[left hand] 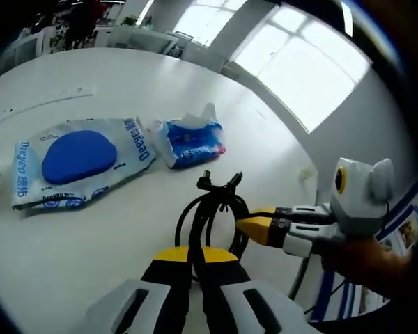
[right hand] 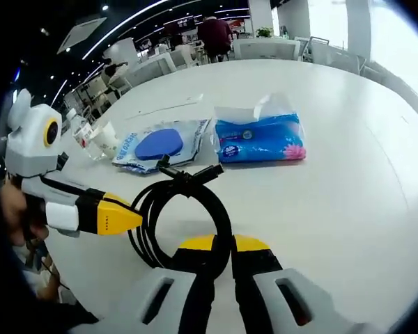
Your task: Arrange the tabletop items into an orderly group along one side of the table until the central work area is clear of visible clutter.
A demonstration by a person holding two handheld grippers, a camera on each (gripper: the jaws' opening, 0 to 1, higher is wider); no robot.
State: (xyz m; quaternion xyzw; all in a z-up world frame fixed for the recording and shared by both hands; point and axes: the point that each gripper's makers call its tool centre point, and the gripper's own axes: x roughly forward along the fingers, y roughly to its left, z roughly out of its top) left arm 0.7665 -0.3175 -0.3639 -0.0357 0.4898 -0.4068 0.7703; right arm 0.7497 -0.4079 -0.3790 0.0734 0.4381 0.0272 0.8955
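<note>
In the left gripper view, the left gripper (left hand: 196, 259) rises from 6 o'clock with its 2 yellow-tipped jaws drawn narrow and pinched on the near arc of a coiled black cable (left hand: 210, 221), which lies on the white table (left hand: 125, 229) just ahead of the tips. The right gripper (left hand: 247, 226) enters from 3 o'clock, its yellow tip touching the coil's right side; whether its jaws grip the cable cannot be told here. Beyond the coil, toward 10 o'clock, a flat wet-wipe pack (left hand: 80, 161) with a blue oval lid lies on the table, and just beside it at 12 o'clock sits a blue tissue pack (left hand: 190, 141) with white tissue standing out of its top. In the right gripper view, the right gripper (right hand: 224, 252) comes up from 6 o'clock, jaws narrow and closed on the cable (right hand: 184, 209) loop, whose plug ends point toward 12 o'clock. The left gripper (right hand: 125, 217) reaches in from 9 o'clock, its yellow tip against the coil's left side. The wet-wipe pack (right hand: 160, 145) lies at 11 o'clock and the tissue pack (right hand: 261, 138) at 1 o'clock, near each other on the table (right hand: 348, 188), both apart from the coil. A clear crumpled wrapper (right hand: 97, 141) sits left of the wipes. Chairs and 1 person show far behind.
</note>
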